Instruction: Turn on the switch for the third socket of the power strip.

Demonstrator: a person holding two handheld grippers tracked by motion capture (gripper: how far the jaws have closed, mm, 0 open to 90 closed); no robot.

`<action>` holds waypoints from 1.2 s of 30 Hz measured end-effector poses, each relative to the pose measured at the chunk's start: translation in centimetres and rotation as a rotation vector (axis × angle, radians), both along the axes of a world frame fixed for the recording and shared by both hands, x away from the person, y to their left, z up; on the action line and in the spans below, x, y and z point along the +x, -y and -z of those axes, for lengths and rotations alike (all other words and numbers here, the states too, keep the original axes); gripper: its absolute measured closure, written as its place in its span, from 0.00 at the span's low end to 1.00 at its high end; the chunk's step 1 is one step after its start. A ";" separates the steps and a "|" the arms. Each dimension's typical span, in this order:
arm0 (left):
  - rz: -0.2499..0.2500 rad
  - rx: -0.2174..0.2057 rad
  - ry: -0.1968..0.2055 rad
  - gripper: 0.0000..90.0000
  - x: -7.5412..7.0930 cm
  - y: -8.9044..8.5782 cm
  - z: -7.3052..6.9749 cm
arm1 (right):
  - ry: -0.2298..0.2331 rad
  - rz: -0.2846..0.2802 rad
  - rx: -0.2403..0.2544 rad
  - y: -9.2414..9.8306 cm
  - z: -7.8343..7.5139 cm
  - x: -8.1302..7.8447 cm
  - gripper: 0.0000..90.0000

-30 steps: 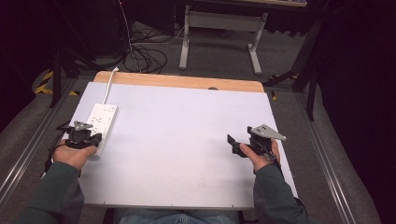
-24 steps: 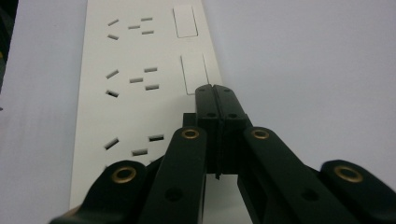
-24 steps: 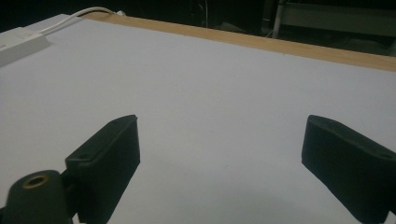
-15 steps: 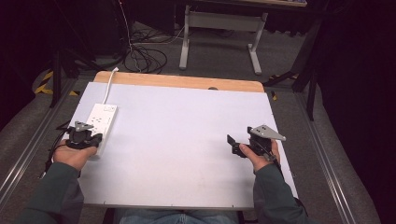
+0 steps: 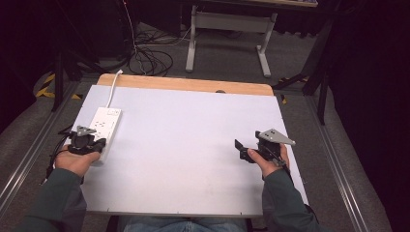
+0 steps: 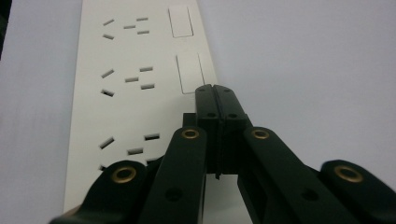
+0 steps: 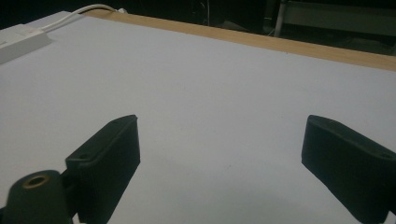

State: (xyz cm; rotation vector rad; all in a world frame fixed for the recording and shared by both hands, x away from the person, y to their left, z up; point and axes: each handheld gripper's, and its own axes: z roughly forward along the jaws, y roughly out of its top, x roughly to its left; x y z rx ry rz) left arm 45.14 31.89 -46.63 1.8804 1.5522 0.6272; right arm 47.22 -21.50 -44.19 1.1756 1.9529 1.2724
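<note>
A: High view: a white power strip point(image 5: 103, 129) lies flat near the left edge of the white table point(image 5: 193, 154), its long axis running from the person toward the far wooden edge. Its white cord point(image 5: 114, 86) leaves the far end and drops over that edge, so the cord end points away and the free end points at the person. The left gripper point(image 5: 86, 143) sits over the near end of the strip.

B: And the jaws?

A: Left gripper view: the left gripper point(image 6: 215, 100) has its two black jaws pressed flat together with nothing between them, the tips hovering above the strip's face point(image 6: 135, 88) beside a rectangular switch point(image 6: 189, 72); whether they touch it I cannot tell. Right gripper view: the right gripper point(image 7: 219, 144) stands wide open over bare table, well apart from the strip point(image 7: 21, 39).

B: How would the strip handle?

A: By my judgement: a rigid plastic bar, light, smooth enough to slip, not fragile. The cord would drag and resist a turn. The best hold is across the narrow width, on the long side walls near the middle, with the jaws opened first; a pinch on the socket face would find no purchase.
</note>
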 end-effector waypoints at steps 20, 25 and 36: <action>-0.029 -0.071 0.101 1.00 -0.4 -0.4 -1.2 | 0.000 -0.004 -0.004 0.0 0.0 0.1 0.13; -0.020 -0.091 0.140 1.00 -0.6 -0.3 -1.7 | 0.000 -0.002 -0.005 0.0 0.0 0.1 0.13; -0.023 -0.119 0.179 1.00 -1.1 -0.2 -2.2 | 0.000 0.000 -0.004 0.1 0.0 0.1 0.13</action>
